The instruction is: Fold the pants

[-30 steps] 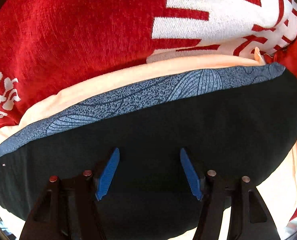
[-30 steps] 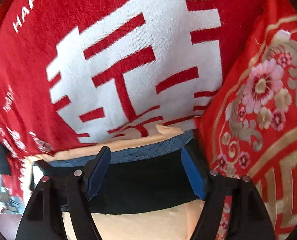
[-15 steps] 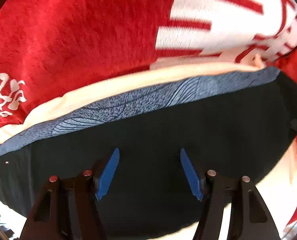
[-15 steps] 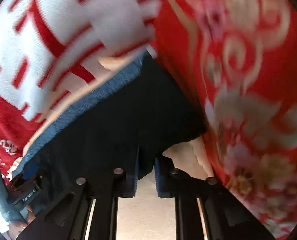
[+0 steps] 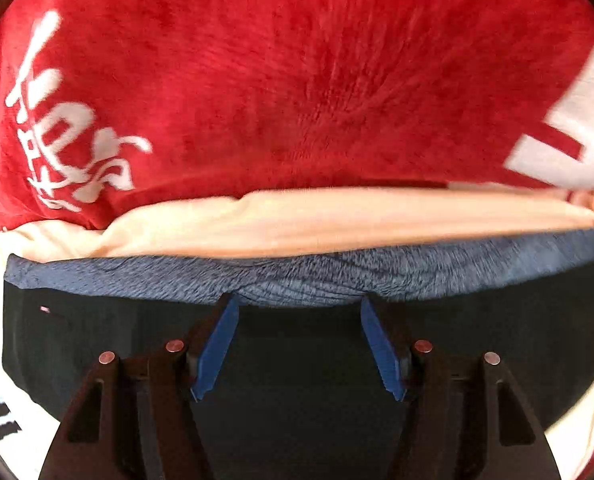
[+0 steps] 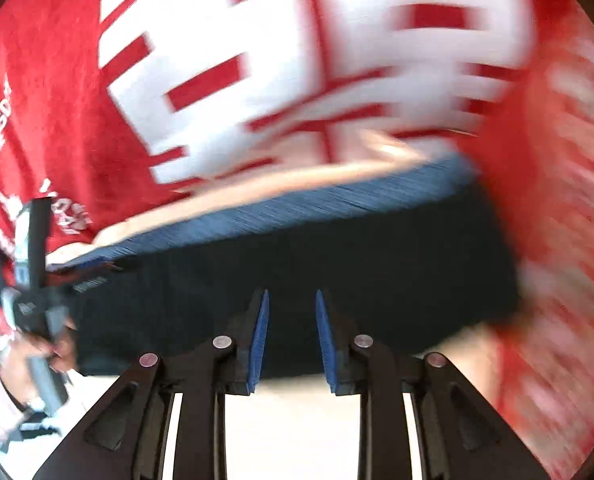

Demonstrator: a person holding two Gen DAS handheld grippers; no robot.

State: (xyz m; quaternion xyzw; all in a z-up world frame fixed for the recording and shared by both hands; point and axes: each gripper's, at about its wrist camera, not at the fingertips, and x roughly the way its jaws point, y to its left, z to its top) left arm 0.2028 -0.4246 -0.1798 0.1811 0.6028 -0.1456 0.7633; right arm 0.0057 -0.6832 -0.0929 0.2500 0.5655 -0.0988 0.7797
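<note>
The folded black pants point(image 5: 297, 360) with a blue-grey patterned waistband point(image 5: 297, 280) lie on a cream cloth point(image 5: 297, 220) over a red blanket. My left gripper point(image 5: 299, 304) is open, low over the pants, its fingertips at the waistband. In the right wrist view, which is blurred, the pants point(image 6: 337, 260) fill the middle. My right gripper point(image 6: 292, 296) hovers over their near edge with a narrow gap between its blue pads point(image 6: 261, 340) and nothing between them. The left gripper and the hand holding it point(image 6: 37, 300) show at the pants' left end.
A red blanket with white lettering point(image 5: 297, 80) covers the surface behind the pants. A red patterned cushion or cloth point(image 6: 557, 240) lies against the pants' right end. The cream cloth point(image 6: 289, 420) extends toward me below the pants.
My left gripper moved forward and left to the waistband, staying open. My right gripper, open a second ago, closed and has reopened a little; its view swung back over the pants.
</note>
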